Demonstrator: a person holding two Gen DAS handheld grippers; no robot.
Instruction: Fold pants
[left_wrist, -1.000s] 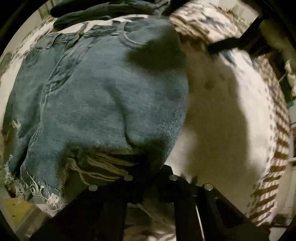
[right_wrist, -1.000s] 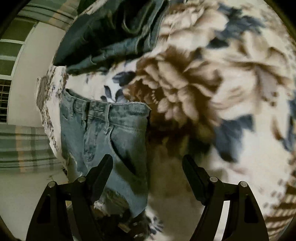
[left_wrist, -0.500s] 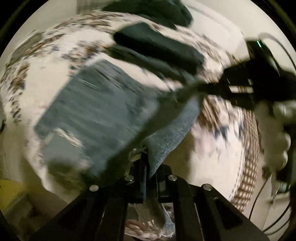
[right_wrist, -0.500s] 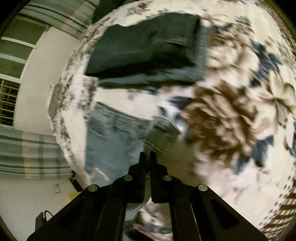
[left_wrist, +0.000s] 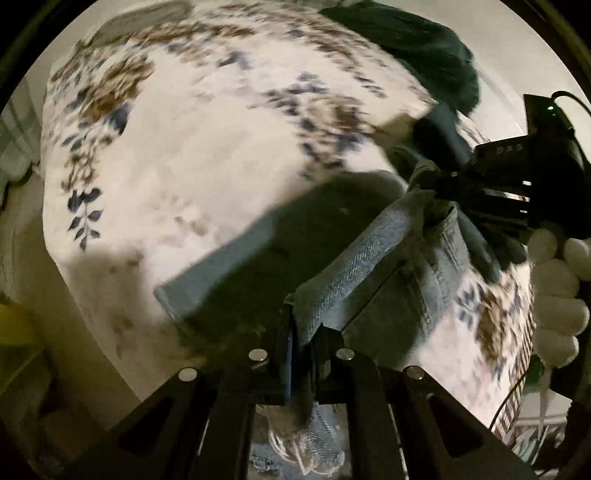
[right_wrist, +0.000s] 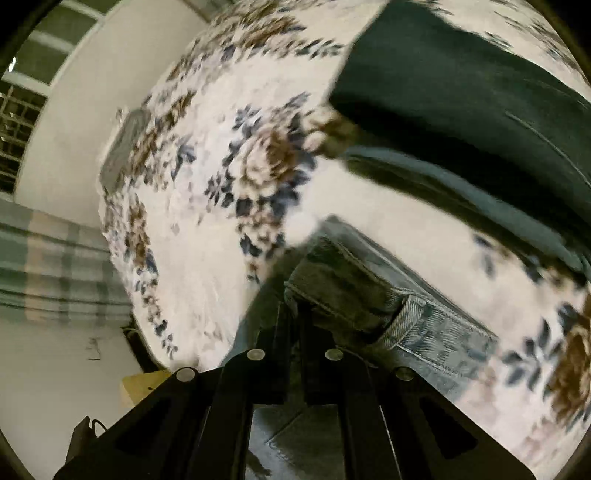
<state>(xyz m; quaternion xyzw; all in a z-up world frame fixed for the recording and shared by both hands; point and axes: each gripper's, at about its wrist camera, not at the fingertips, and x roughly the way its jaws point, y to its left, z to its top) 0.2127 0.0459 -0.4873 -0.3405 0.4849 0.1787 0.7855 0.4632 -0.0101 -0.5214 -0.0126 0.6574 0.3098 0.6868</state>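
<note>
Light blue denim shorts (left_wrist: 373, 258) with frayed hems hang lifted above a floral bedspread (left_wrist: 207, 155). My left gripper (left_wrist: 301, 332) is shut on their frayed hem end. My right gripper (right_wrist: 293, 314) is shut on the waistband end of the shorts (right_wrist: 369, 291), by a belt loop. In the left wrist view the right gripper (left_wrist: 436, 181) shows at the right, gripping the far end, with a white-gloved hand (left_wrist: 557, 291) behind it. The cloth stretches between the two grippers, with its shadow on the bed.
A pile of dark folded clothes (right_wrist: 480, 110) lies on the bed at the far side; it also shows in the left wrist view (left_wrist: 417, 51). A pillow (right_wrist: 125, 147) lies at the bed's far edge. A plaid curtain (right_wrist: 48, 269) and a white wall stand beyond the bed.
Both grippers closed on the shorts, the right one open a second ago. They have lifted the shorts off the bed and swung them toward the right, leaving bare bedspread below.
</note>
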